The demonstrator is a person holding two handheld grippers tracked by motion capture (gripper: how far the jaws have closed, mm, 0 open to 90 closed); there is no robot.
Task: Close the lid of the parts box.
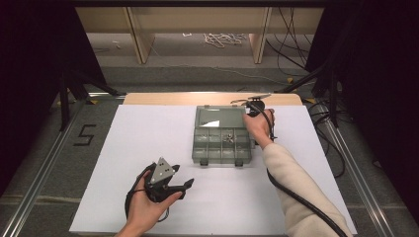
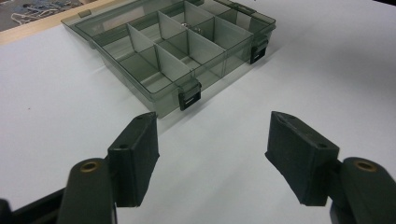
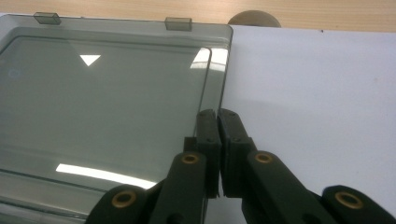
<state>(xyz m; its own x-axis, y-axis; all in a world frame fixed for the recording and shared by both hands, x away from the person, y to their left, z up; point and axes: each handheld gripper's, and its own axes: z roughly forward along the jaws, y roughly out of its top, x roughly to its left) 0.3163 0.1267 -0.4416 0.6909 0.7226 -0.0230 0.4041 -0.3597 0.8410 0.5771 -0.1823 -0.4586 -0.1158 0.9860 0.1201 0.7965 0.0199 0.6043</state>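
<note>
A smoky clear compartment box (image 1: 220, 150) lies open on the white sheet, its lid (image 1: 217, 117) folded back flat toward the far side. One compartment holds small metal parts (image 1: 228, 137). My right gripper (image 1: 248, 111) is at the lid's right edge. In the right gripper view its jaws (image 3: 217, 116) are pressed together with the thin rim of the lid (image 3: 107, 102) between them. My left gripper (image 1: 187, 187) rests low on the sheet near the front. It is open and empty (image 2: 212, 154), aimed at the box (image 2: 173, 93) and short of its black latches (image 2: 189, 99).
The white sheet (image 1: 148, 143) covers the table, with a wooden strip (image 1: 163, 98) at its far edge. Black cables trail from both grippers. Beyond the table are floor rails, a taped "5" (image 1: 85, 134), dark stands and loose cords.
</note>
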